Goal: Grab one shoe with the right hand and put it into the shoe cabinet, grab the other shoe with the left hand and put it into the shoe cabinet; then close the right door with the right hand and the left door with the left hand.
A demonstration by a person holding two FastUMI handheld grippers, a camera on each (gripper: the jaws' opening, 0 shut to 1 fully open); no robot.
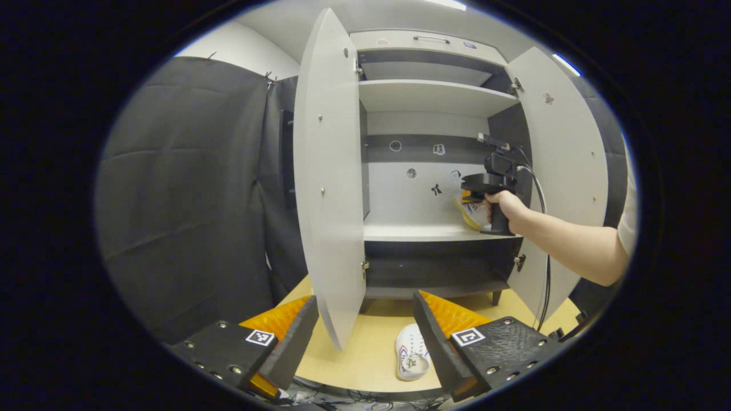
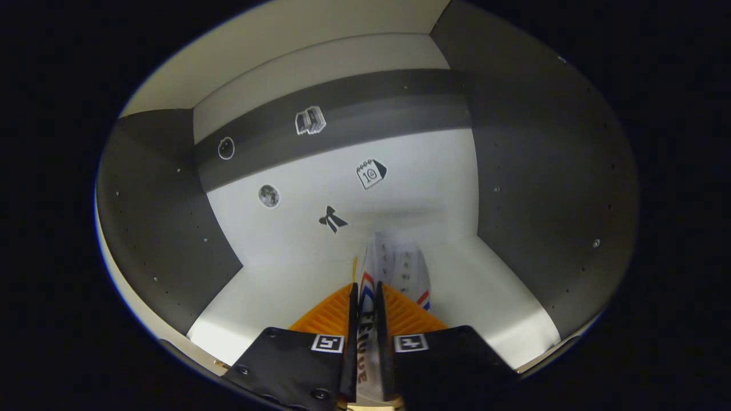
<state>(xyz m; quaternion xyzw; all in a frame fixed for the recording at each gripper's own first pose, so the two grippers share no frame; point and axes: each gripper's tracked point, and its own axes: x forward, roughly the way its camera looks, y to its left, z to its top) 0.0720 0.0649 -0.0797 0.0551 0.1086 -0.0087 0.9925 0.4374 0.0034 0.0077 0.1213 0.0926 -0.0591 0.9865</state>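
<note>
Shoe (image 2: 394,268) number one is pinched between the right gripper (image 2: 365,319) fingers, its bare forearm stretched into the shoe cabinet (image 1: 434,97) above the middle shelf. Left gripper (image 1: 365,337) hangs spread wide over the other shoe (image 1: 411,359) on the table (image 1: 365,354).

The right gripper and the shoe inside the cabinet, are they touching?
Touching. The right gripper view shows the right gripper with both fingers pressed against the sides of the white shoe, no gap on either side, over the cabinet shelf.
</note>
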